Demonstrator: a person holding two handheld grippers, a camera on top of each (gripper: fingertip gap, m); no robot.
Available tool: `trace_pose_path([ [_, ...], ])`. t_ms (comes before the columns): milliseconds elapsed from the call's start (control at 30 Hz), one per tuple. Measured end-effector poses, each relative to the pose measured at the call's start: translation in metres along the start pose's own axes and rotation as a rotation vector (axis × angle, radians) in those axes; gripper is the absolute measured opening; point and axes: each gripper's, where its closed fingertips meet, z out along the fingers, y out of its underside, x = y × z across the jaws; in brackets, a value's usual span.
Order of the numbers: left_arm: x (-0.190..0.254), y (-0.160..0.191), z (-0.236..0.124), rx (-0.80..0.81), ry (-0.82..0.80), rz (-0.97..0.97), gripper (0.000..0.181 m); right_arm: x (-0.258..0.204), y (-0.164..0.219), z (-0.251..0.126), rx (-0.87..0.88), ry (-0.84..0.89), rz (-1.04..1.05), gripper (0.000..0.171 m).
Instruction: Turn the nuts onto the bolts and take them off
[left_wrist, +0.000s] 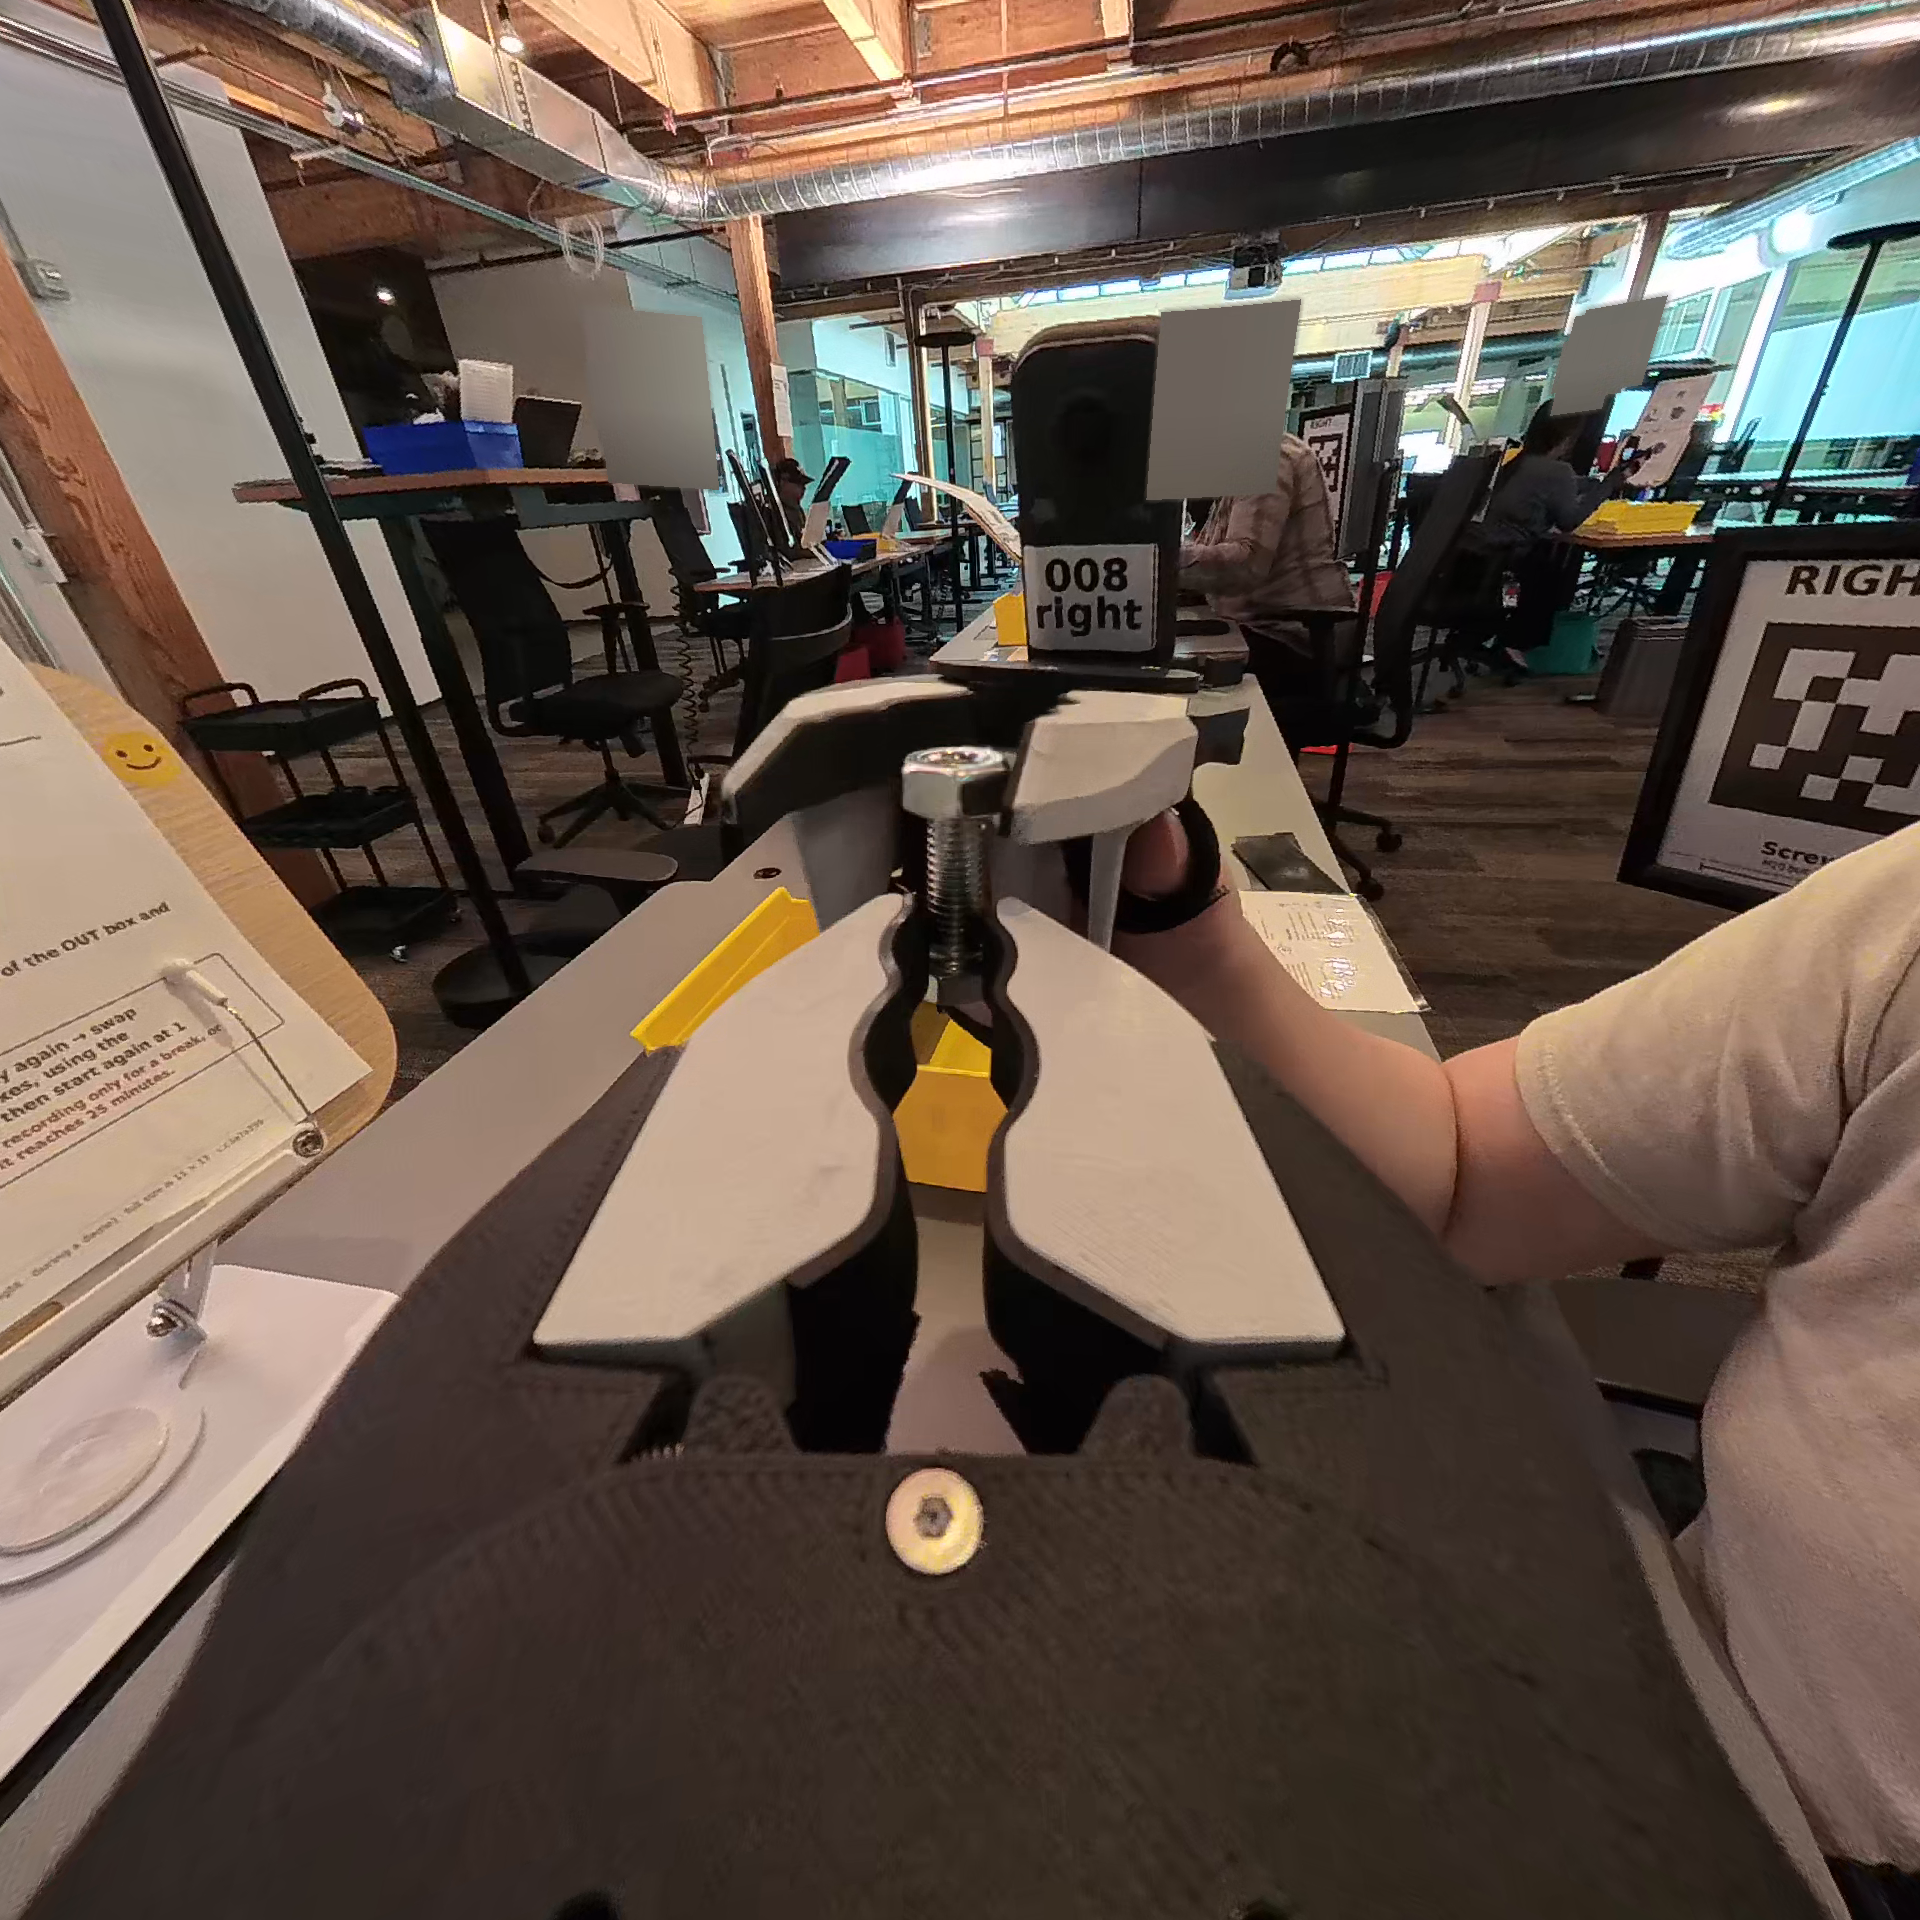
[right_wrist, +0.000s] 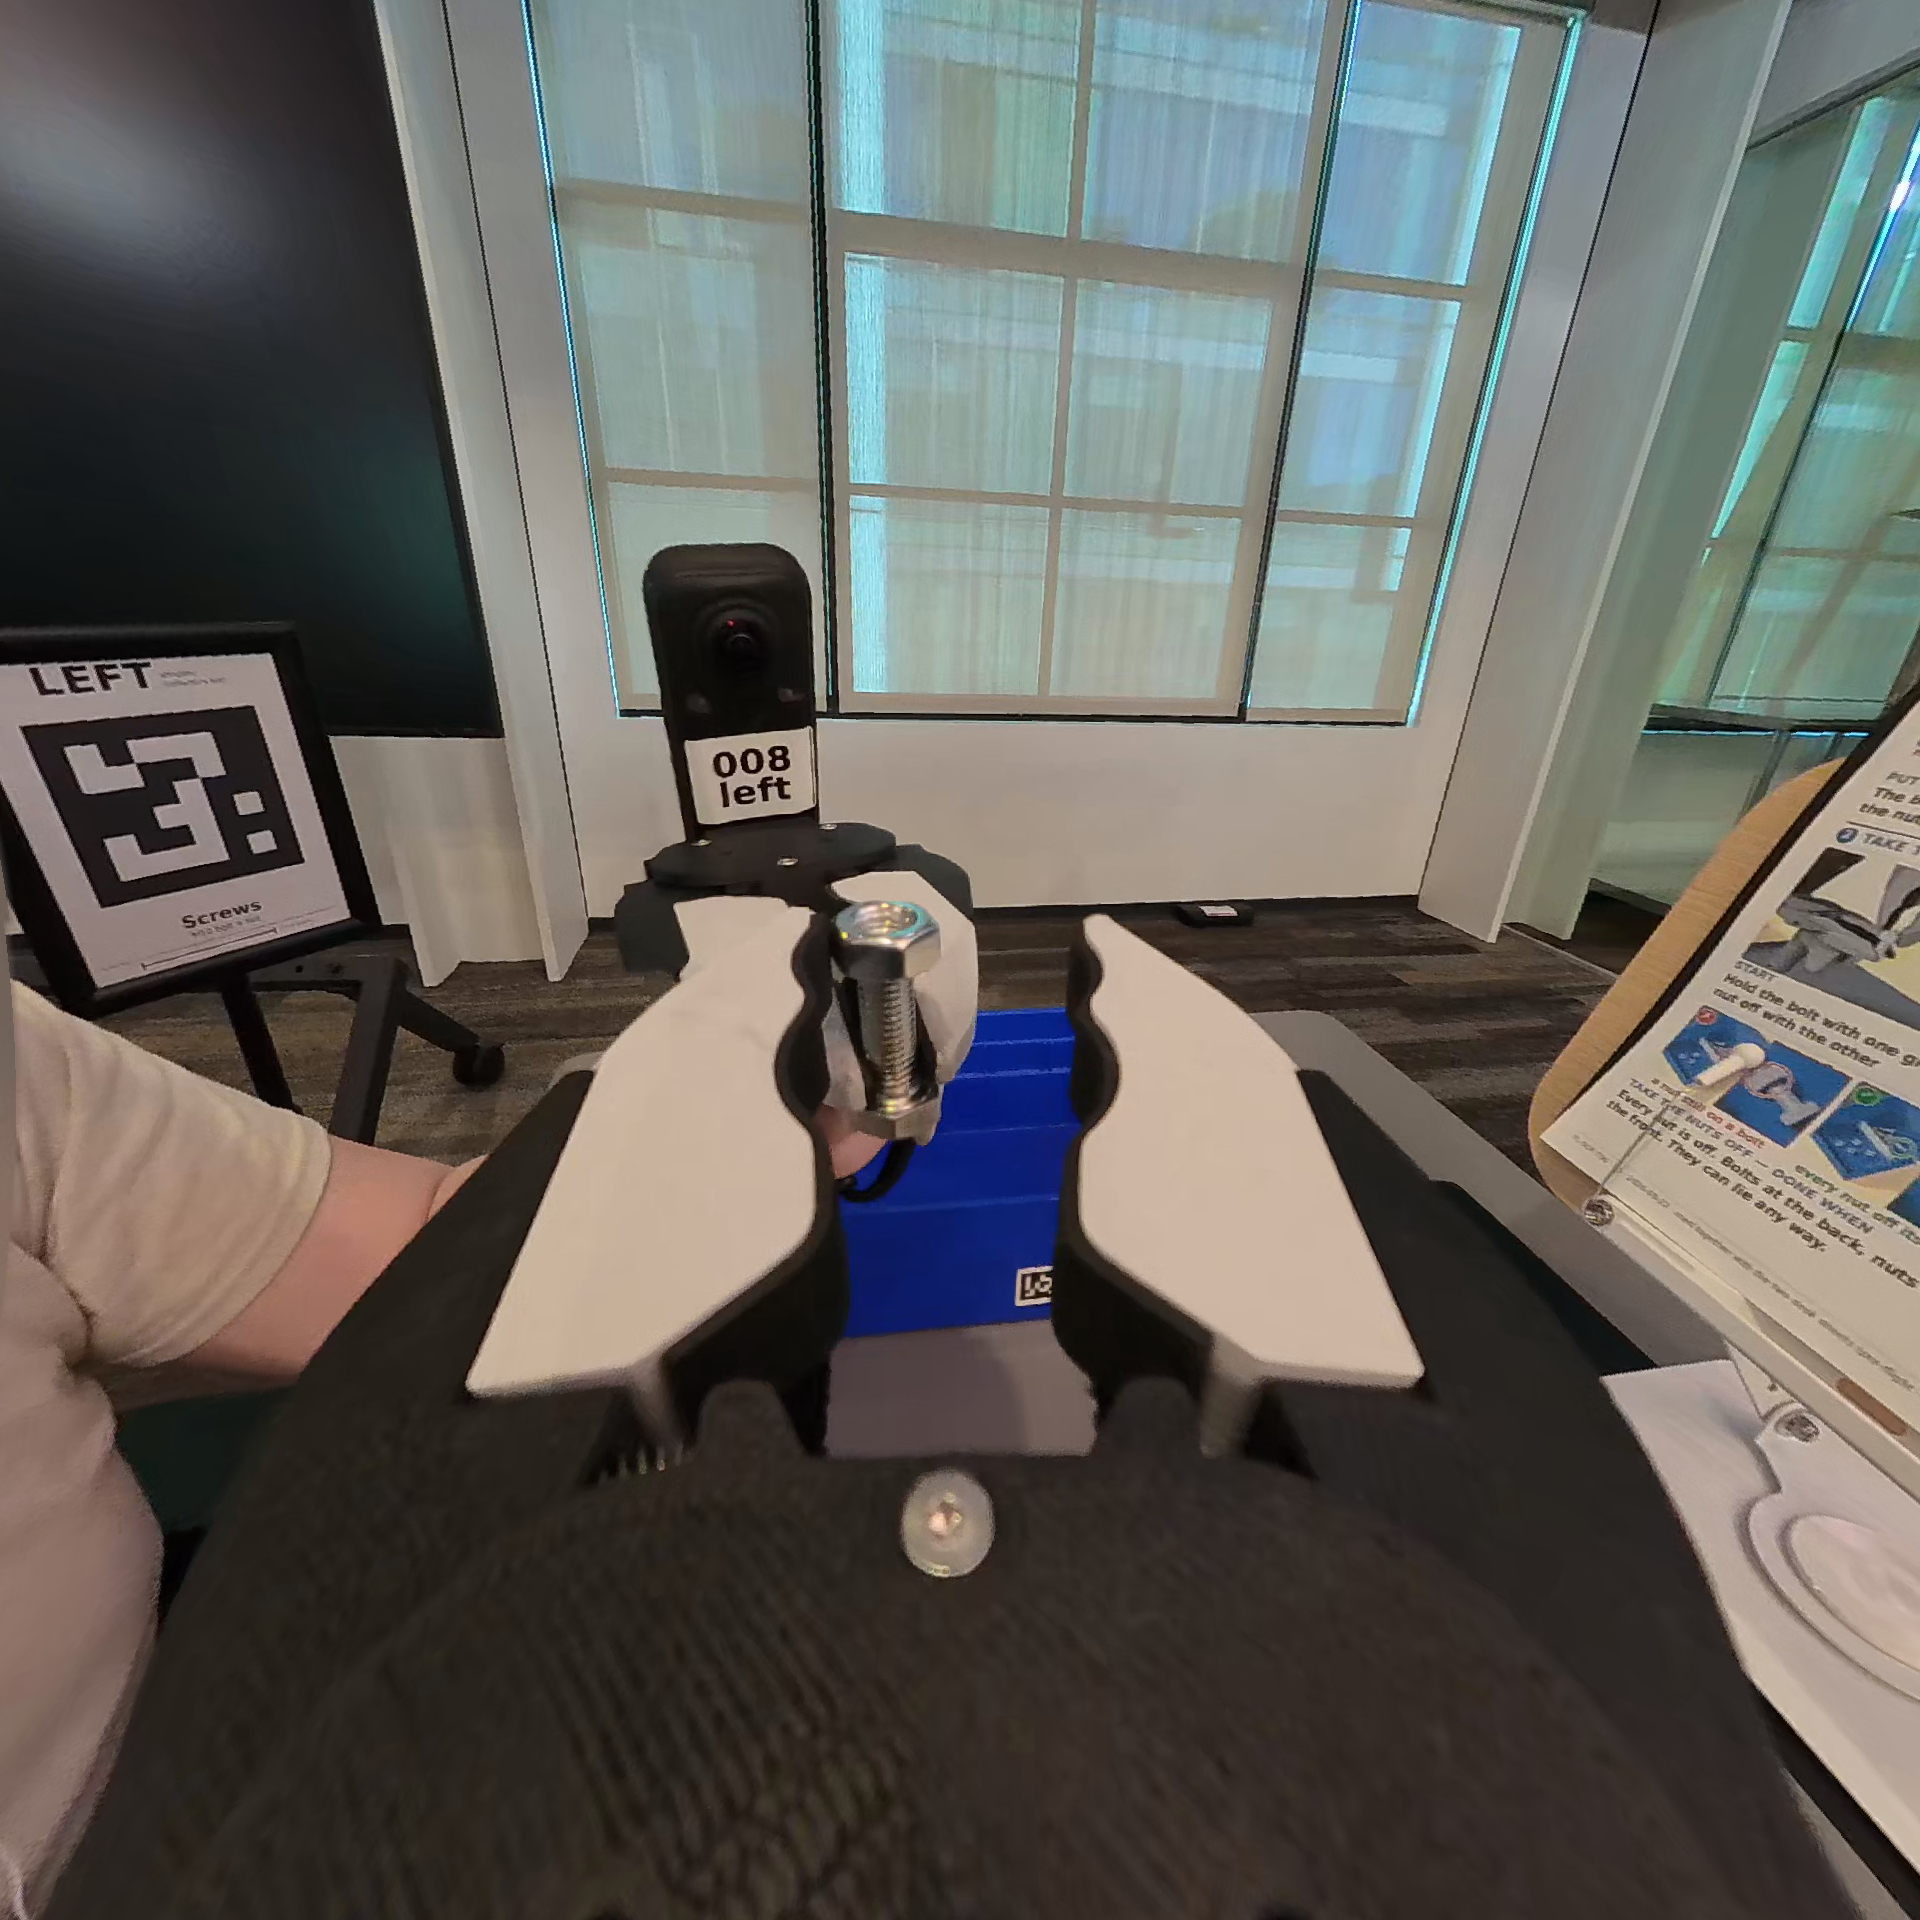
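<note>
Your left tool (left_wrist: 951, 940) is clamped on the lower end of the bolt (left_wrist: 948, 883), with the fingers nearly together and the shank seated in their scalloped notch. The bolt stands roughly upright in the air, off the worktop (left_wrist: 499, 1122). In the right wrist view it hangs over the blue bin (right_wrist: 966, 1164). A yellow bin (left_wrist: 940, 1127) sits on the worktop just below the left tool.

The nut (right_wrist: 883, 933) is at the top end of the thread w/ its bore showing, so prob. only a few turns are engaged. Can't tell whether it's going on or coming off.

Your right tool (right_wrist: 940, 935) is spread wide and holds nothing. The nut sits between its tips, hard up against or just beside one finger (left_wrist: 1101, 774). Contact isn't clear.

Handling, as I judge it:
- **Material:** both parts are plated steel. They're rigid, small but dense, and won't deform or break.
- **Grip:** the faces are smooth and shiny, so expect slip against the plastic pads.
- **Where to hold:** take the nut across two opposite flats, not corners, and centre it in the notch before closing.
- **Alignment:** keep the right tool square to the bolt axis, since a tilt could cross-thread or bind it.
- **Left tool:** keep it firm, because the round thread may spin in the grip when you apply torque.
- **Drop risk:** once the nut clears the thread it's loose, so stay over a bin, not near the worktop edge.
</note>
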Motion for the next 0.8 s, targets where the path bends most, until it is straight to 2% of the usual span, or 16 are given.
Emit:
trace_pose_path([
  [467, 0.003, -0.005, -0.004, 0.007, 0.006, -0.009, 0.009, -0.005, -0.006, -0.006, 0.001, -0.024, -0.028, 0.042],
  [633, 0.005, -0.005, -0.003, 0.003, 0.011, -0.002, 0.009, -0.013, -0.002, -0.002, -0.020, -0.060, -0.027, 0.029],
  [667, 0.006, -0.005, -0.003, 0.000, 0.017, -0.003, 0.009, -0.017, -0.002, -0.001, -0.021, -0.083, -0.033, 0.022],
  [733, 0.012, -0.006, -0.004, 0.003, 0.062, -0.017, 0.009, -0.024, -0.003, -0.002, -0.017, -0.131, -0.032, 0.019],
  [800, 0.027, -0.007, -0.005, -0.003, 0.189, -0.063, 0.009, -0.038, -0.004, -0.005, -0.018, -0.250, 0.002, 0.019],
])
